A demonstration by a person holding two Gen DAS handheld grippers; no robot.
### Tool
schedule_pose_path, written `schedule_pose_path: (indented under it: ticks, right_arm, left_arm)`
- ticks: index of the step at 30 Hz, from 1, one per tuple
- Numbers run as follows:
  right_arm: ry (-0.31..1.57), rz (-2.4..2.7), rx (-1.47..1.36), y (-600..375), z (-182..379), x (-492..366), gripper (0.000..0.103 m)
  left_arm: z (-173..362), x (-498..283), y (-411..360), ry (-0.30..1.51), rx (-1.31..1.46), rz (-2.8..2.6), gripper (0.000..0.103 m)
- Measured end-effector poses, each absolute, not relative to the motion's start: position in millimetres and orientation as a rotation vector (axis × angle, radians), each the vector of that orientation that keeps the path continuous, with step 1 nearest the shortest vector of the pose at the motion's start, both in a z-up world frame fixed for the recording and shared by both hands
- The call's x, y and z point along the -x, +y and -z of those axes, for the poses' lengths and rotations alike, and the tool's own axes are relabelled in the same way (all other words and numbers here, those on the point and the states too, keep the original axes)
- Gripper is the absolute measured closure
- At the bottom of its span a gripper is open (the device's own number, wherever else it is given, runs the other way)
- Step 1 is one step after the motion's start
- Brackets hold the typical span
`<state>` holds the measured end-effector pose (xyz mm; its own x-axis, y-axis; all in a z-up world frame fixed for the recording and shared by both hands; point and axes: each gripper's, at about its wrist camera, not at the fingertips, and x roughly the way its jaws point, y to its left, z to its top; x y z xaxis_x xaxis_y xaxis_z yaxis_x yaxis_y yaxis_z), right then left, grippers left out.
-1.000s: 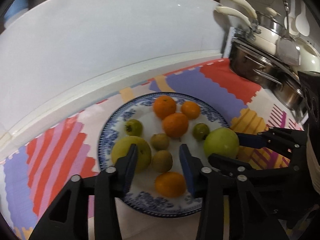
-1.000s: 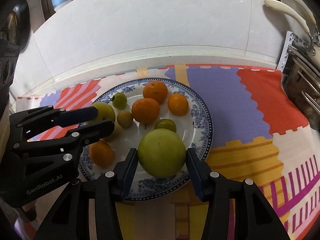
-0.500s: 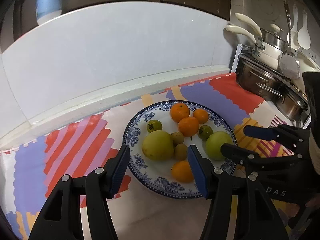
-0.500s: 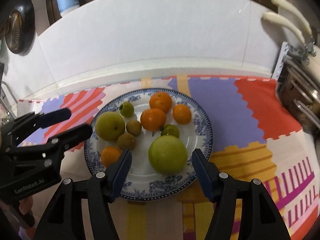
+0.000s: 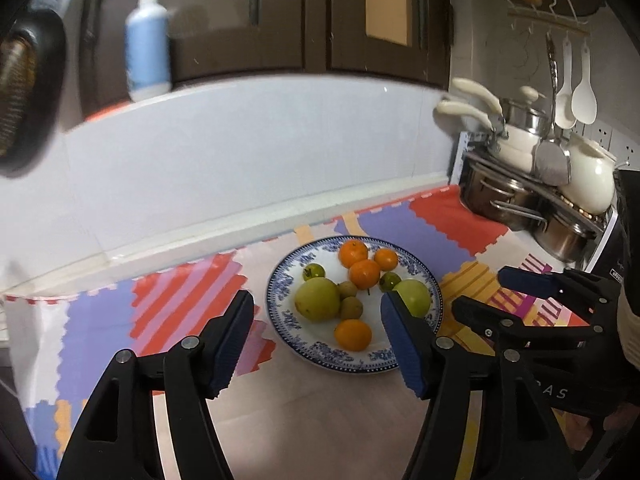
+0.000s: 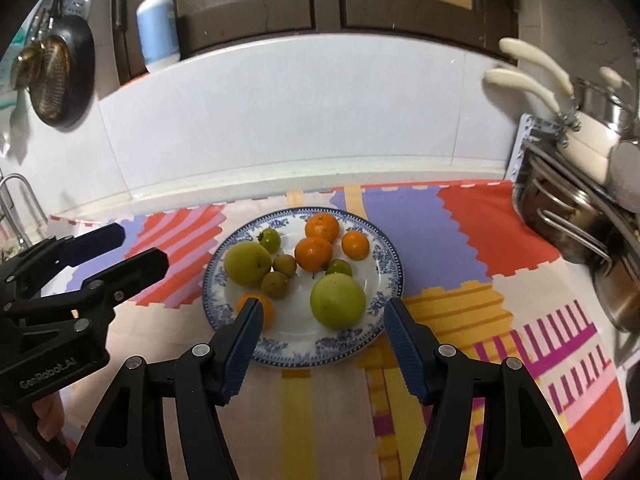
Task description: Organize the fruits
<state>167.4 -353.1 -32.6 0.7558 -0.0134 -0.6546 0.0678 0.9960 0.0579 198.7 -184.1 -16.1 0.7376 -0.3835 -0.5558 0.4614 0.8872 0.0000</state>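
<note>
The counter [image 6: 320,420] carries a mat [image 6: 440,232] and on it the plate [image 6: 280,354], which holds all the fruit: two green apples [image 6: 338,300], four oranges [image 6: 314,254], smaller green ones. Any nudge to the crowded plate could roll fruit off. Left gripper [image 5: 316,338] and right gripper [image 6: 322,344] have just been opening; both sets of fingers stand wide and empty, above the plate's near rim, clear of fruit

Left gripper [image 5: 316,344]: black plastic frame, ribbed blue pads on both fingers [image 5: 404,344], silver screws at the pivots. Side plate, at 9 o'clock in the right wrist view, marked "GenRobot.AI" in white. Right gripper [image 6: 322,344]: same build; partial white lettering "AS" on its body.
</note>
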Motion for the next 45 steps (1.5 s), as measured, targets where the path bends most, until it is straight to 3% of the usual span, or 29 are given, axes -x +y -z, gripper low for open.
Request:
schedule_pose_path:
  ticks: [15, 45]
  right_arm:
    - [0.576, 0.005, -0.073, -318, -12, -94, 0.019]
    - [0.485, -0.017, 0.000, -246, -40, 4, 0.013]
  left_arm:
    - [-22, -110, -125, 0.478, -0.090, 0.302, 0.014]
    - [-26, -5, -36, 0.448, -0.078, 0.120, 0.000]
